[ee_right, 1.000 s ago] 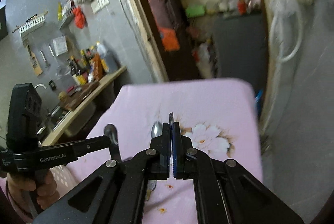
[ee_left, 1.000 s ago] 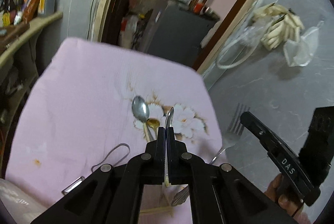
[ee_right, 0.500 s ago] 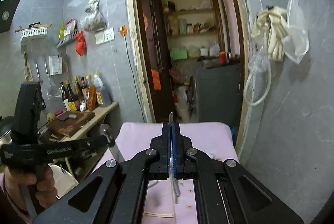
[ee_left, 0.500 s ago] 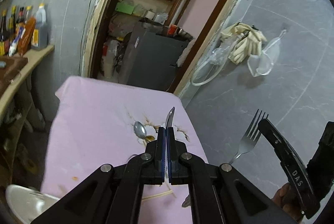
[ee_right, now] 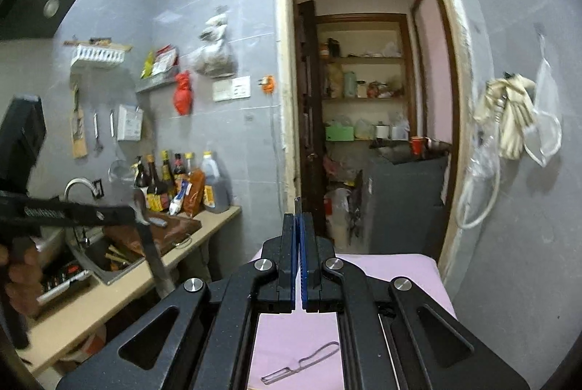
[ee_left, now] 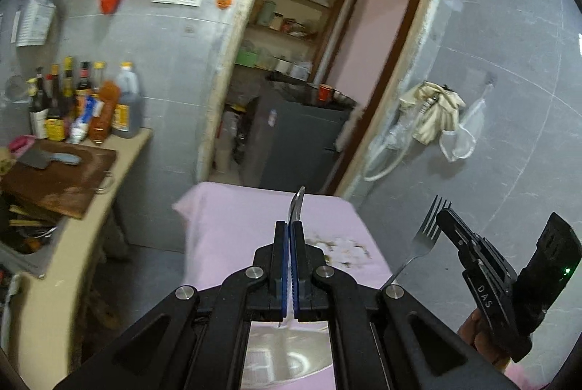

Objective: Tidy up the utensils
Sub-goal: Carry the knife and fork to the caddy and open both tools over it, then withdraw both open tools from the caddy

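My left gripper (ee_left: 290, 226) is shut on a table knife (ee_left: 296, 204) whose blade tip sticks up past the fingers, held above the pink tablecloth (ee_left: 236, 226). My right gripper (ee_right: 299, 219) is shut on a fork; only its thin edge (ee_right: 297, 202) shows there. In the left wrist view the fork (ee_left: 425, 237) stands tines up in the right gripper (ee_left: 451, 219). In the right wrist view the left gripper (ee_right: 125, 213) holds the knife (ee_right: 152, 255) pointing down at the left. A wire peeler (ee_right: 302, 362) lies on the cloth below.
A counter (ee_left: 120, 164) at the left holds a wooden cutting board (ee_left: 54, 182), a cleaver and sauce bottles (ee_left: 72, 106), with a sink (ee_right: 91, 255) beside. A doorway (ee_right: 367, 117) lies ahead. A grey wall with hanging bags (ee_left: 436, 113) runs along the right.
Both grippers have risen and tilted up, each still holding its utensil. The spoons on the cloth have dropped out of view and the wall and doorway now fill the views.
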`<state>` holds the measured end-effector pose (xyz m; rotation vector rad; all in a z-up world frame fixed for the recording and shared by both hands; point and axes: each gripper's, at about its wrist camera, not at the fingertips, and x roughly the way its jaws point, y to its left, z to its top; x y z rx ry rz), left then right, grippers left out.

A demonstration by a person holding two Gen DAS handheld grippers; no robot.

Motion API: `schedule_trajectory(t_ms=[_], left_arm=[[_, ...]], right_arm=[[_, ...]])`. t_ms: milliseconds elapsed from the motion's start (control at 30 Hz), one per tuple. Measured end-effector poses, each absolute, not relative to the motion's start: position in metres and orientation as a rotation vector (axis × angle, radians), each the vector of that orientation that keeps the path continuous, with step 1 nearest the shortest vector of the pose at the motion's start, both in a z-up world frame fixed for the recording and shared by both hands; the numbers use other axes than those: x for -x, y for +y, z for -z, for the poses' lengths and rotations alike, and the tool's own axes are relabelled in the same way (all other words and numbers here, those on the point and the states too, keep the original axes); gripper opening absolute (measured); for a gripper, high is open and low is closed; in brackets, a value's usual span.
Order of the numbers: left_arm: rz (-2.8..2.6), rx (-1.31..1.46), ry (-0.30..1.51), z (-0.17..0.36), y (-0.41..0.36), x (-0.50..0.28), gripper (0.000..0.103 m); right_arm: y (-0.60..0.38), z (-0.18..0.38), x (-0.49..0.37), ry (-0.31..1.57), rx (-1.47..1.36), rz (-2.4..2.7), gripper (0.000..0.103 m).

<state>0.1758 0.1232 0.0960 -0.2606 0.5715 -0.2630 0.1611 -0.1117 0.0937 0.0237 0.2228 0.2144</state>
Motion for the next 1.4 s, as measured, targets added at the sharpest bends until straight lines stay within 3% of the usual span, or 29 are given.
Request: schedule_trajectory(t_ms=[300, 500, 867, 1167, 1300, 1400], left_arm=[[0.19, 0.29, 0.629, -0.05, 0.157, -0.172, 0.002], [0.177, 0.19, 0.647, -0.016, 0.14, -0.175, 0.002], [0.2, 0.116, 0.717, 0.032, 0.111, -0.171, 0.003], [0.252, 0.254, 0.747, 0.035, 0.122, -0.169, 0.004], [0.25, 0.291, 0.739, 0.034, 0.125, -0.169, 0.005], [0.256, 0.291, 0.71, 0.03, 0.123, -0.165, 0.01]], right_arm=[[-0.058, -0.061, -0.154, 0.276, 0.135, -0.203, 0.002], [-0.039, -0.038, -0.153, 0.333, 0.215, -0.208, 0.002], [-0.049, 0.005, -0.161, 0.442, 0.127, -0.253, 0.003], [-0.064, 0.014, -0.156, 0.479, 0.043, -0.289, 0.005], [-0.075, 0.011, -0.156, 0.476, -0.019, -0.297, 0.012], [-0.081, 0.006, -0.154, 0.465, -0.058, -0.309, 0.023]])
